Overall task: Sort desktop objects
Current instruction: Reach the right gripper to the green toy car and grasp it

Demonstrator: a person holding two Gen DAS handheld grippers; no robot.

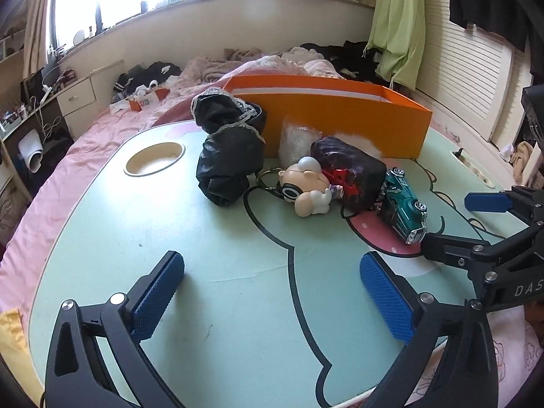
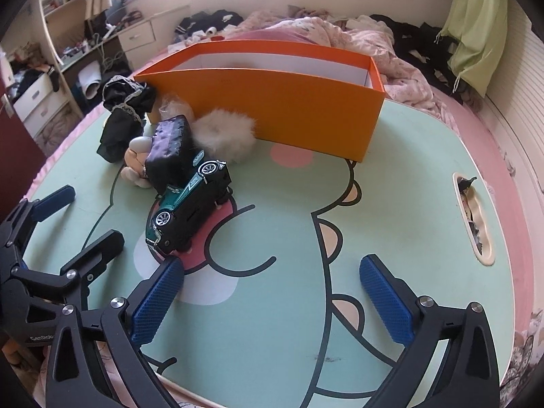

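Note:
On the mint-green cartoon table [image 1: 217, 238] lies a cluster of small things in front of an orange open box [image 1: 340, 115] [image 2: 272, 102]. The cluster holds a green toy car [image 1: 403, 209] [image 2: 190, 210], a dark shiny pouch [image 1: 350, 170] [image 2: 168, 149], a pale doll figurine [image 1: 307, 188], a black lace-trimmed cloth [image 1: 227, 146] [image 2: 122, 119], a white fluffy ball [image 2: 224, 136] and a clear plastic bag [image 1: 299, 141]. My left gripper [image 1: 272, 261] stands open over bare table, short of the figurine. My right gripper [image 2: 272, 265] is open too, its left pad close to the car's front.
The table has a round cup hole [image 1: 154, 159] at the left and a long slot [image 2: 472, 217] at the right. It stands on a pink bed with rumpled bedding and clothes behind the box. A desk with drawers [image 1: 78, 98] lies far left.

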